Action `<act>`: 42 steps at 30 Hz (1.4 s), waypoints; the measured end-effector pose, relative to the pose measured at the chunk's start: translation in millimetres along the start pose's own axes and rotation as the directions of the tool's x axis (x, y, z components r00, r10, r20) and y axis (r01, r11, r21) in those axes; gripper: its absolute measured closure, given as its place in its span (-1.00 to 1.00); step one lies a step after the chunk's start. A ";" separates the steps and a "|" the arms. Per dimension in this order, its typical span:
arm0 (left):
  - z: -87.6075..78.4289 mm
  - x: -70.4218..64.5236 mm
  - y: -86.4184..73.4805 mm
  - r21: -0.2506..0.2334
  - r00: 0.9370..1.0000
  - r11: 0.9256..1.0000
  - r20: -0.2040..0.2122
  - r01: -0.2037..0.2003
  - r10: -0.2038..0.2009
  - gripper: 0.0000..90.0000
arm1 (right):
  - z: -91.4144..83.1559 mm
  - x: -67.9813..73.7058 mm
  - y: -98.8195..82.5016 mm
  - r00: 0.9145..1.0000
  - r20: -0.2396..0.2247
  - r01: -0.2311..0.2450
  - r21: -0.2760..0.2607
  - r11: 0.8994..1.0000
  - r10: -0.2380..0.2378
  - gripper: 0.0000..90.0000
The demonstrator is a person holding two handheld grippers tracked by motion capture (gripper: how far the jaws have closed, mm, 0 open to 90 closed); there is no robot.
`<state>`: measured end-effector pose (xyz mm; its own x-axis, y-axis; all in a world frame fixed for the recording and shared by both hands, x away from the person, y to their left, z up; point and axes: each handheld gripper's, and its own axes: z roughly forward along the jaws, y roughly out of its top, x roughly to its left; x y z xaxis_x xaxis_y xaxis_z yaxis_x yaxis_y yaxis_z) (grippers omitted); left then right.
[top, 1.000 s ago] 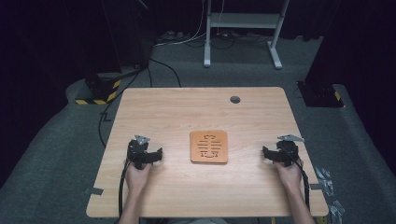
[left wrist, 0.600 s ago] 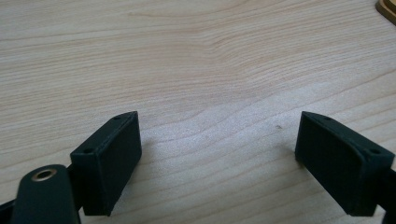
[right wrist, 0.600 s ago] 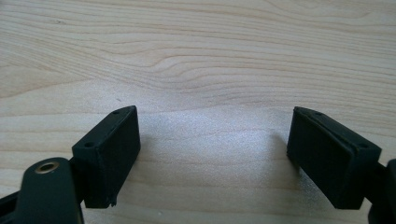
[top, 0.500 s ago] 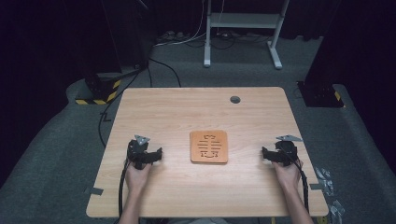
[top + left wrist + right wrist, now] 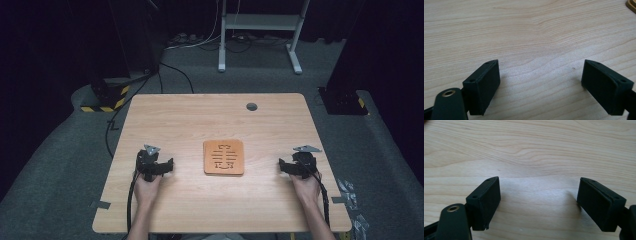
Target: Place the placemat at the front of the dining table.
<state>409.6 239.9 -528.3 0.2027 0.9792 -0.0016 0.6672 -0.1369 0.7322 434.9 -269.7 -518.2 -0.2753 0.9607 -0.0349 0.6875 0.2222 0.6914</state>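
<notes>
Hands (image 5: 146, 188) rest grippers (image 5: 170, 165) on table (image 5: 200, 120).

A mat (image 5: 223, 157) lies flat at the centre of the table (image 5: 200, 115), between the left gripper (image 5: 168, 165) at lower left of the frame and the right gripper (image 5: 283, 165) at lower right, each well apart from it. A round hole (image 5: 251, 106) sits near the table's far edge, above the mat.

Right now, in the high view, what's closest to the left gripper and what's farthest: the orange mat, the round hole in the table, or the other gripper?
From the left gripper:
1. Orange mat, middle of the table.
2. Round hole, far edge, toward the right.
3. Right gripper, right side.
</notes>
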 end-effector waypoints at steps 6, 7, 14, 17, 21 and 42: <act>0.1 0.3 0.2 -0.003 1.000 1.000 -0.004 0.006 -0.006 -0.64 | -1.2 13.0 6.6 1.000 -0.028 0.001 -0.020 1.000 -0.002 -0.58; 0.1 0.3 0.2 -0.003 1.000 1.000 -0.004 0.006 -0.006 -0.64 | -1.2 13.0 6.6 1.000 -0.028 0.001 -0.020 1.000 -0.002 -0.58; 0.1 0.3 0.2 -0.003 1.000 1.000 -0.004 0.004 -0.004 -0.64 | -3.8 24.9 11.6 0.998 -0.058 -0.024 -0.050 0.998 0.021 -0.53; 0.1 0.4 0.2 -0.003 1.000 1.000 -0.003 0.004 -0.004 -0.64 | -4.2 29.8 17.3 0.996 -0.084 -0.021 -0.058 0.998 0.016 -0.53; 0.1 0.4 0.2 -0.003 1.000 1.000 -0.003 0.004 -0.004 -0.64 | -4.8 37.6 24.5 0.990 -0.139 -0.004 -0.047 0.999 -0.002 -0.43; 0.1 0.4 0.1 -0.003 1.000 1.000 -0.004 0.006 -0.006 -0.64 | 0.5 72.1 51.3 0.987 -0.152 0.034 -0.060 0.998 -0.043 -0.46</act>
<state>409.8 240.2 -528.2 0.1960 0.9806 -0.0038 0.6667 -0.1304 0.7338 450.6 -188.9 -485.6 -0.4035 0.9139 0.0454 0.6362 0.2446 0.7317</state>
